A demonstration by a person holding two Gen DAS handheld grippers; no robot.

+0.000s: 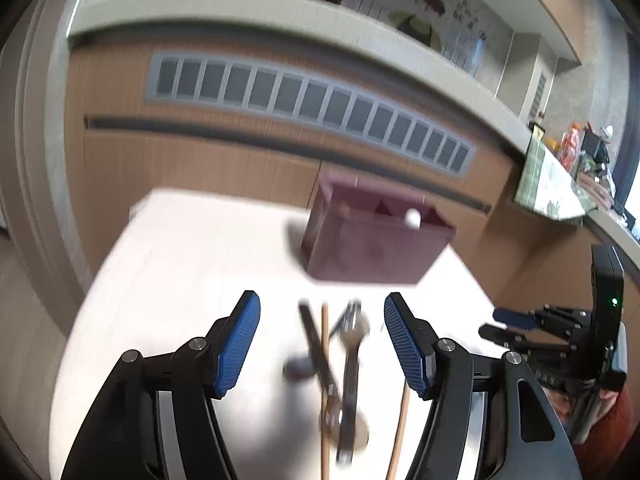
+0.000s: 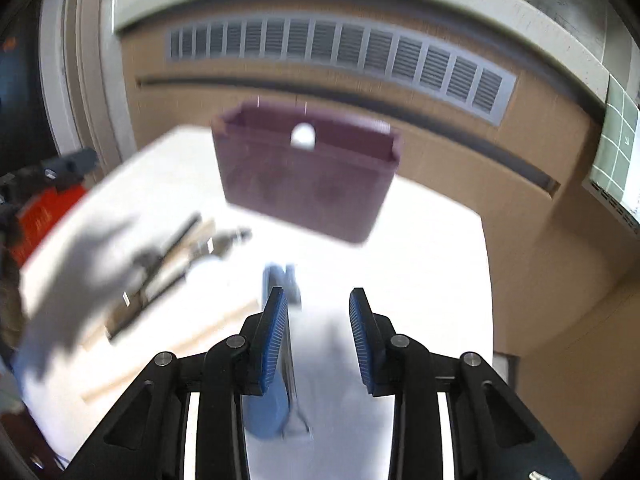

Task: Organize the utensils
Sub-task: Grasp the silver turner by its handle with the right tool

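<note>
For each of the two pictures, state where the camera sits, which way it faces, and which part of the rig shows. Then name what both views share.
Left wrist: sits on the left gripper, looking along its open fingers over a utensil pile; the right gripper shows at right.
Right wrist: sits on the right gripper, open, above a blue utensil.
Both share: the maroon organizer box, white table, vented cabinet.
</note>
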